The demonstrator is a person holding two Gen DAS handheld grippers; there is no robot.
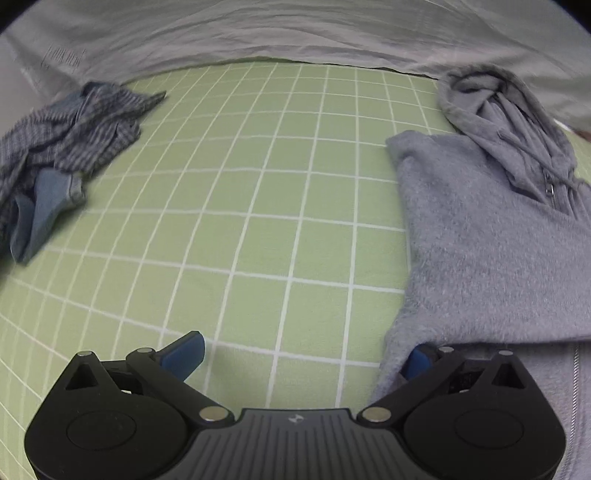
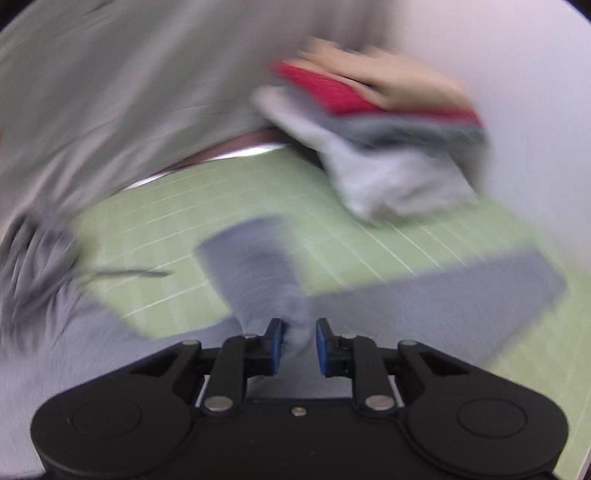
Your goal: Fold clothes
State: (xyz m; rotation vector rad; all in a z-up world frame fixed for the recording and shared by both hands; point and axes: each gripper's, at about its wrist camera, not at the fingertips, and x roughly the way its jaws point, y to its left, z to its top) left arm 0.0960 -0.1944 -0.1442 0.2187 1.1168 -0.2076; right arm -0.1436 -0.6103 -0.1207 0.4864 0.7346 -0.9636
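A grey fleece hoodie (image 1: 480, 251) lies spread on the green checked sheet (image 1: 258, 192), hood and zip toward the back right. My left gripper (image 1: 304, 349) is open wide at the hoodie's left edge. Its right finger (image 1: 419, 360) is tucked against the fleece and partly covered by it, while the left one rests over bare sheet. The right wrist view is blurred. There my right gripper (image 2: 299, 332) has its jaws narrow, and a fold of the hoodie's sleeve (image 2: 258, 266) is pinched between the blue pads. The sleeve runs away from the jaws over the sheet (image 2: 221, 184).
A crumpled blue-grey striped garment (image 1: 74, 133) with a denim piece (image 1: 44, 210) lies at the left. A pale grey cover (image 1: 258, 33) bounds the back. A stack of folded clothes (image 2: 388, 122), red, grey and light, sits at the far right of the sheet.
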